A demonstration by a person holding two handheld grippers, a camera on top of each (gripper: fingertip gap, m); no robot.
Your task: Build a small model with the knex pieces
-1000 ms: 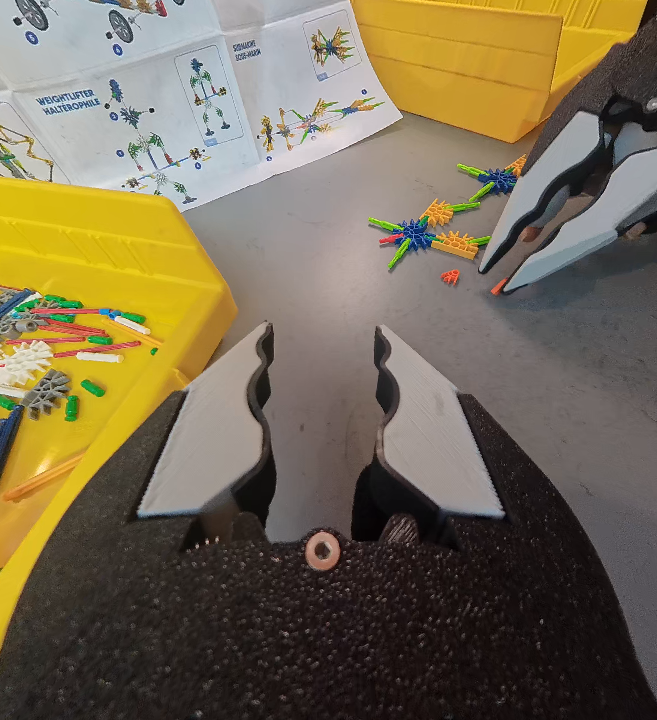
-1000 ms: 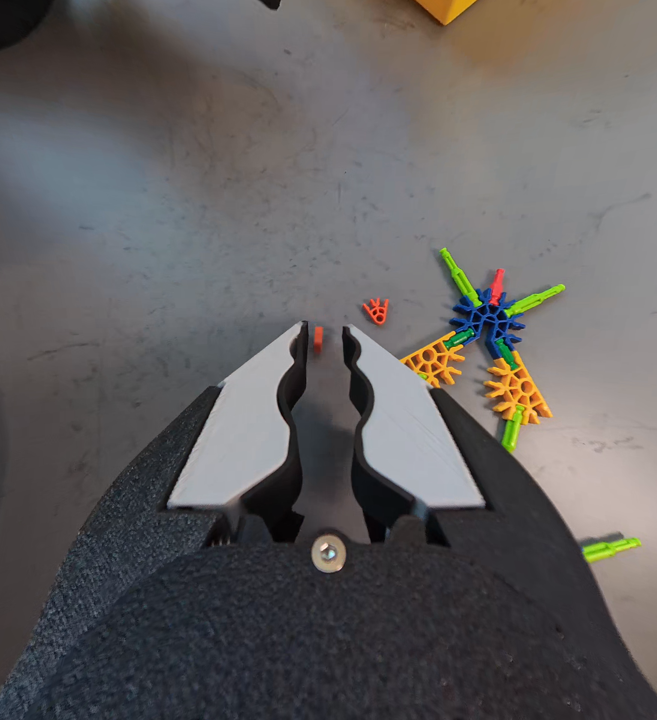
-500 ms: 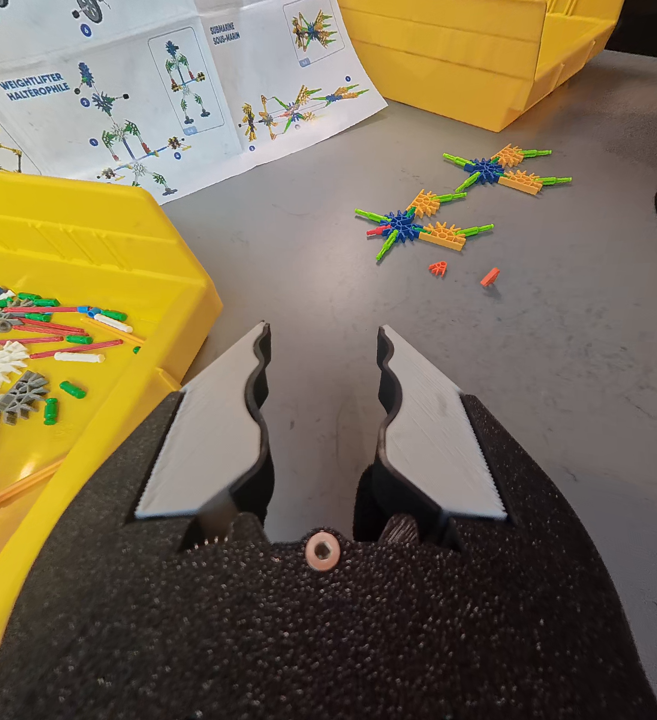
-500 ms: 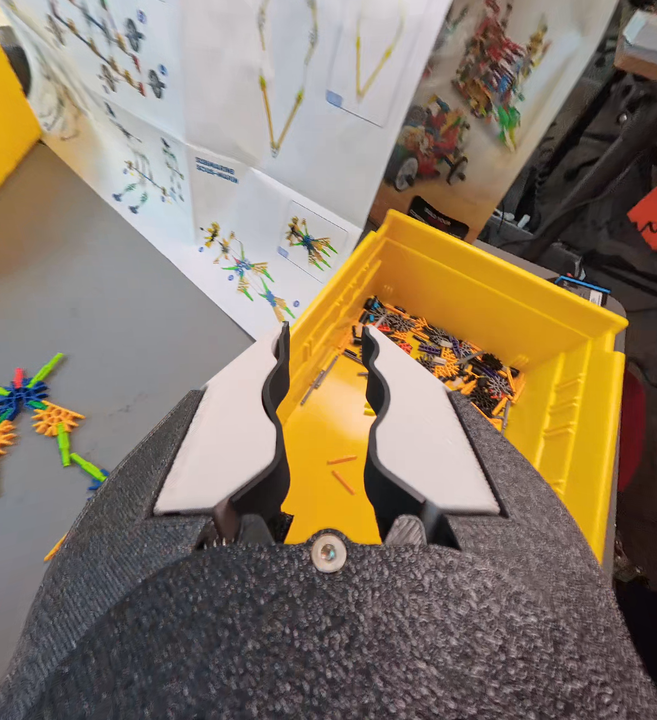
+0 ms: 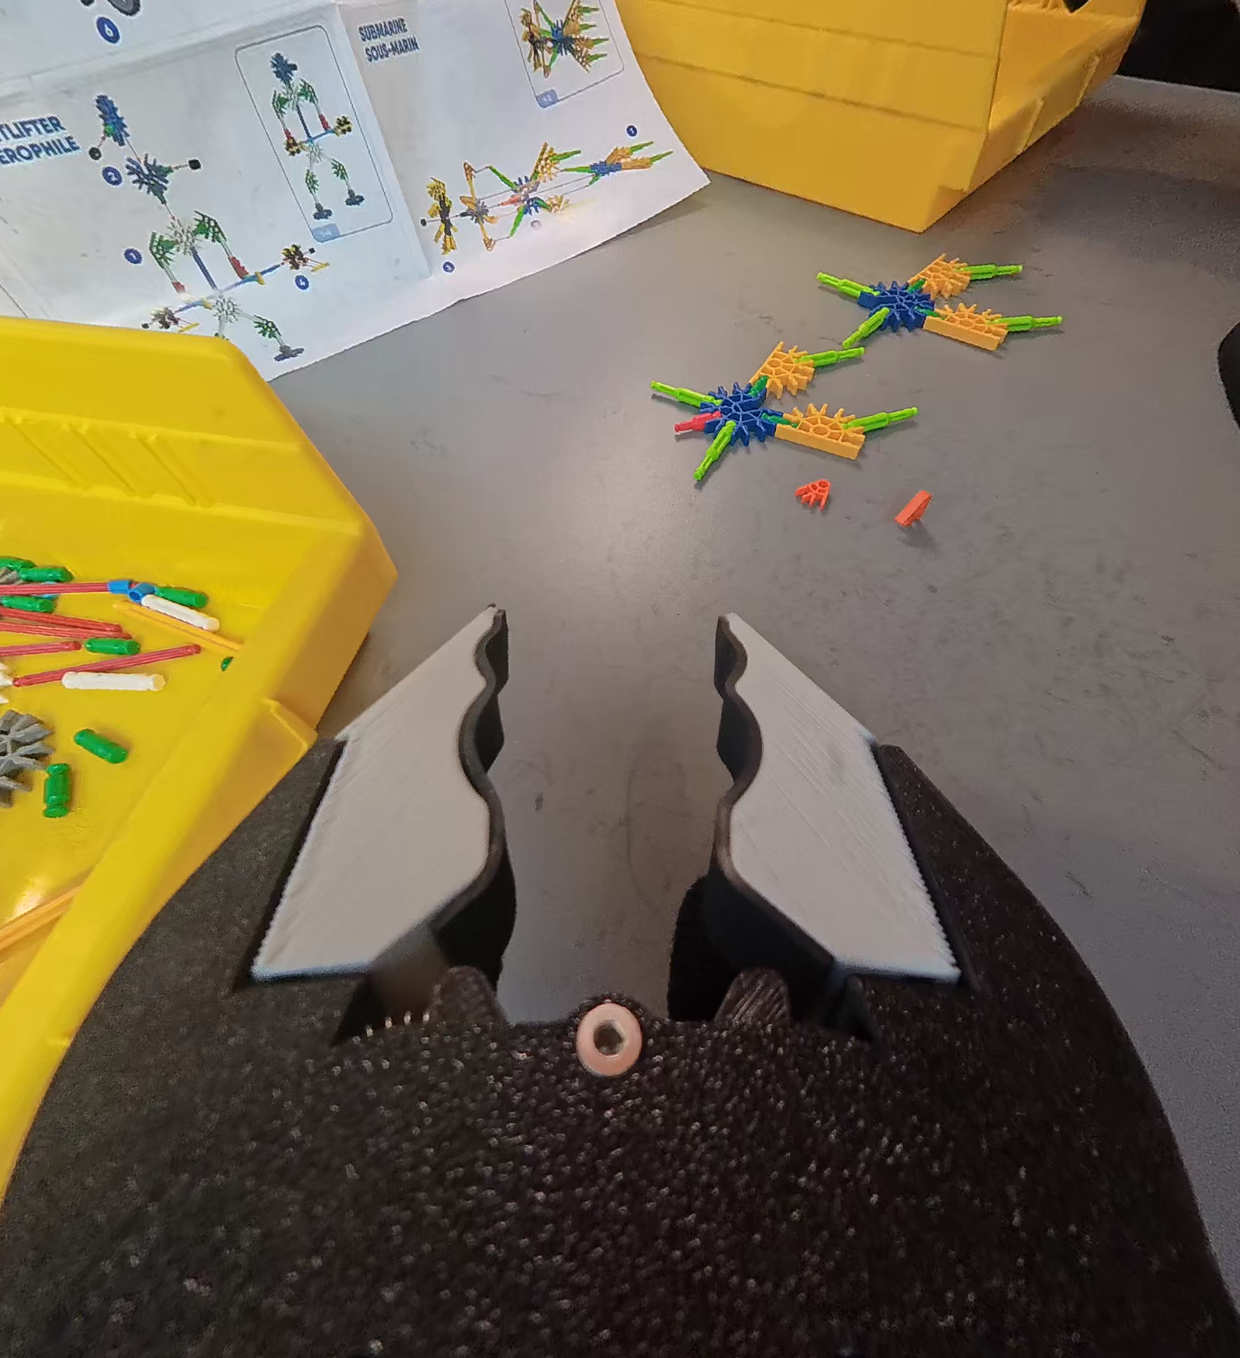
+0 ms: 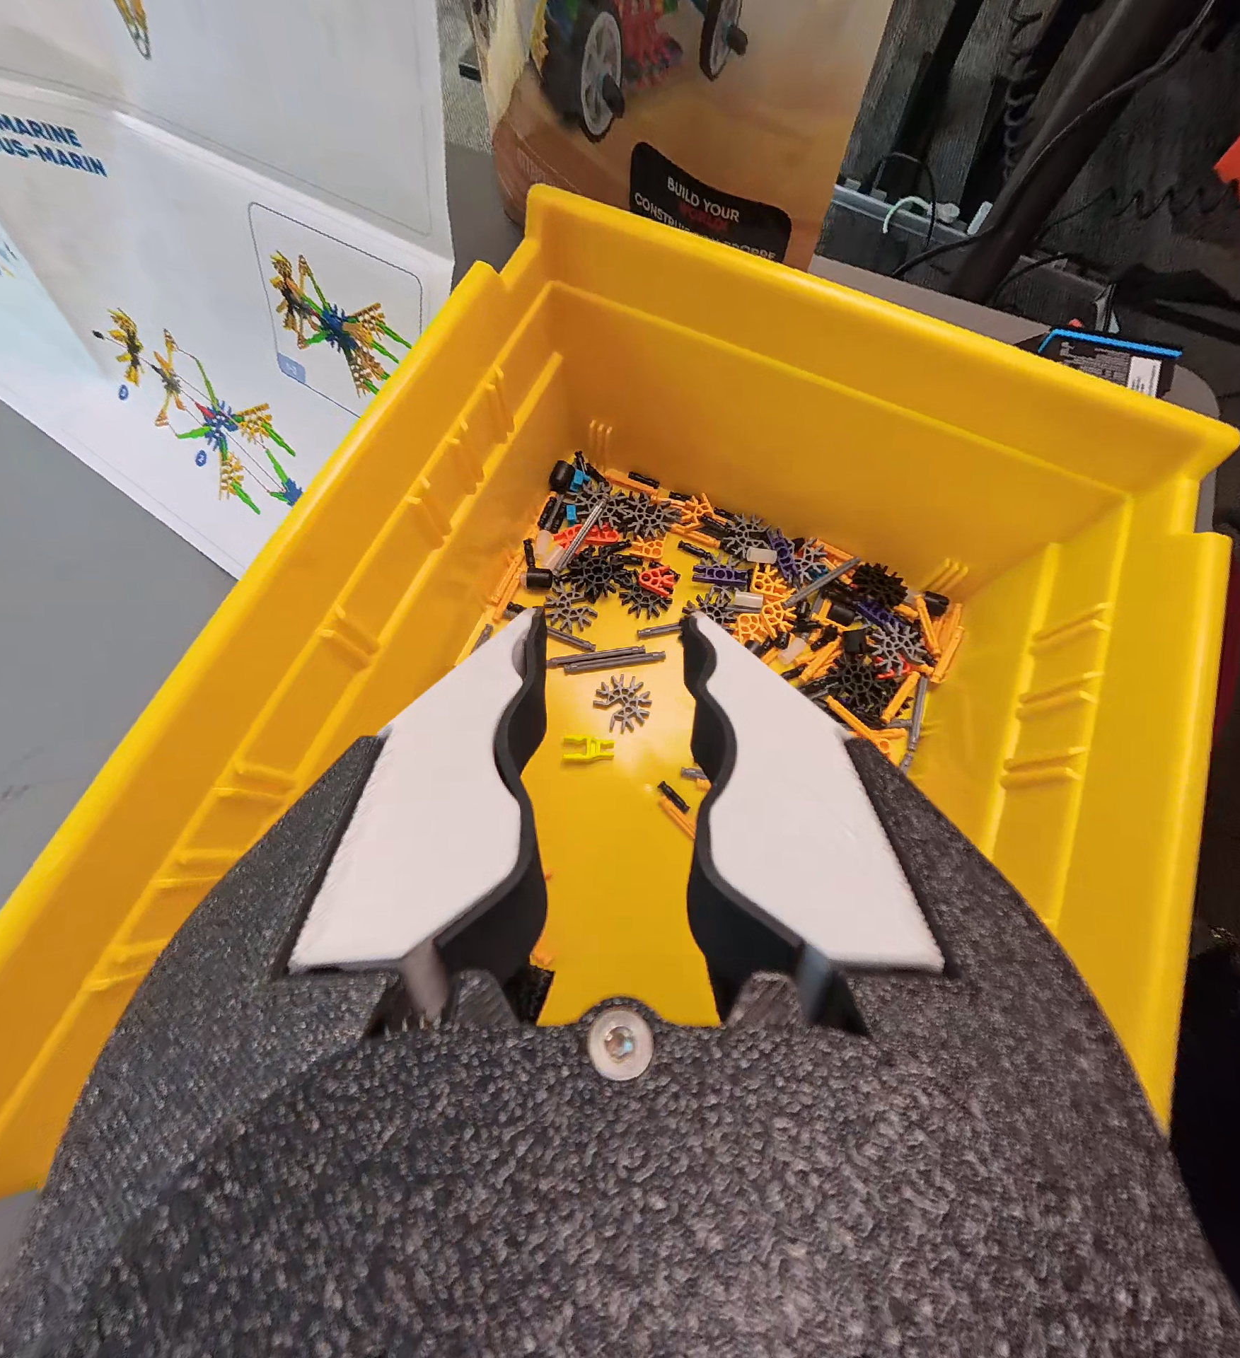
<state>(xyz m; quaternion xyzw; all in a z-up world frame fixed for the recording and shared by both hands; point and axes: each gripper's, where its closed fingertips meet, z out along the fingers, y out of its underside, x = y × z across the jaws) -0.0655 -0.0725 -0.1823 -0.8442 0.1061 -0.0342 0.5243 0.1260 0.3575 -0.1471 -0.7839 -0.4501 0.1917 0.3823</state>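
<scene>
Grey desk (image 5: pixel 1043 735) under my left gripper (image 5: pixel 609 632), jaws spread and empty as before. My right gripper (image 6: pixel 613 632), jaws apart, has moved over the yellow plastic bin (image 6: pixel 786 382), leaving the small orange rod (image 5: pixel 913 508) behind.

Yellow bin (image 5: pixel 161 470) cut off (left edge); contents perhaps rods.

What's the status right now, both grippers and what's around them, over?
Left gripper open, empty, above grey table. Right gripper open, empty, over yellow bin of loose pieces. Nothing between either's fingers.
</scene>
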